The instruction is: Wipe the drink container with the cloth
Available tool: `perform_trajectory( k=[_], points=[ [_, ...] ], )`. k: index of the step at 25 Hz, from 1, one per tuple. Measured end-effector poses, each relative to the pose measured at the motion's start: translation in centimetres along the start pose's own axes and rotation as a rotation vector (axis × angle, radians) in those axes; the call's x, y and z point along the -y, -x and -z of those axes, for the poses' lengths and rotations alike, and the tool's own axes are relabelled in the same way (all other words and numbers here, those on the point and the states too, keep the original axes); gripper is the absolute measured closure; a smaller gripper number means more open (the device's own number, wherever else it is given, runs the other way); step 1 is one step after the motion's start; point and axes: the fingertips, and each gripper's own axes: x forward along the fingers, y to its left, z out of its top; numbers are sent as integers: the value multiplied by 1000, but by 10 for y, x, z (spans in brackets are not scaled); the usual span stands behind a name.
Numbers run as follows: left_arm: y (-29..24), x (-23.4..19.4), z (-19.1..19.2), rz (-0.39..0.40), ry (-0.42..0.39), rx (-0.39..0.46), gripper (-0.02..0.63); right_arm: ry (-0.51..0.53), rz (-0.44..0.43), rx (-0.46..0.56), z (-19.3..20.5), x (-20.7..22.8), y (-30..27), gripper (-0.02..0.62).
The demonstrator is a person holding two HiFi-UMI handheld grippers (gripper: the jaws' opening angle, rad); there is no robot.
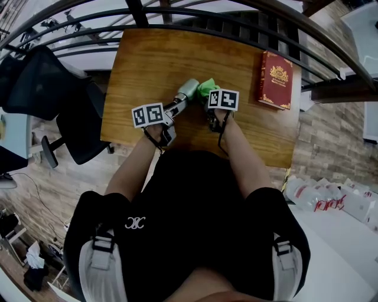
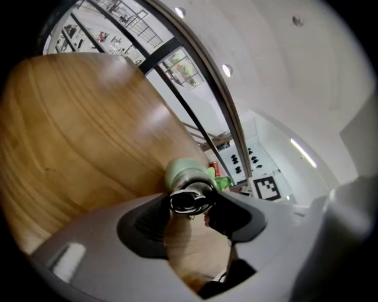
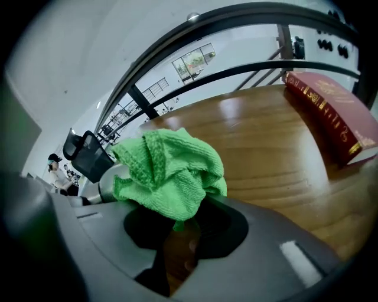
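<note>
The drink container [image 1: 188,89] is a steel bottle with a pale green end. It lies tilted over the wooden table [image 1: 147,59], pointing away from me. My left gripper [image 1: 177,105] is shut on its dark cap end. In the left gripper view the container [image 2: 184,174] sits between the jaws of the left gripper [image 2: 190,203], green end outward. My right gripper [image 1: 211,101] is shut on a bunched green cloth [image 1: 207,88] that rests right beside the container's green end. In the right gripper view the cloth [image 3: 168,168] bulges out of the right gripper [image 3: 177,221], with the container's grey side [image 3: 111,184] just left of it.
A red book [image 1: 274,79] with gold print lies at the table's right side; the right gripper view shows the book [image 3: 331,121] too. A black office chair [image 1: 53,94] stands left of the table. A dark railing [image 1: 195,15] curves behind the far edge.
</note>
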Motion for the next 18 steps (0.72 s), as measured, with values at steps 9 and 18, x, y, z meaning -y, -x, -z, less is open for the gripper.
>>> perform_trajectory(
  k=[9,18],
  points=[
    [0,-3,-4,14,74,16,314,84,-46,-56,27,-22,-3,514],
    [-1,-4,-10,63,199,45,316,192,-194,-176,77,-67,-11,514]
  ],
)
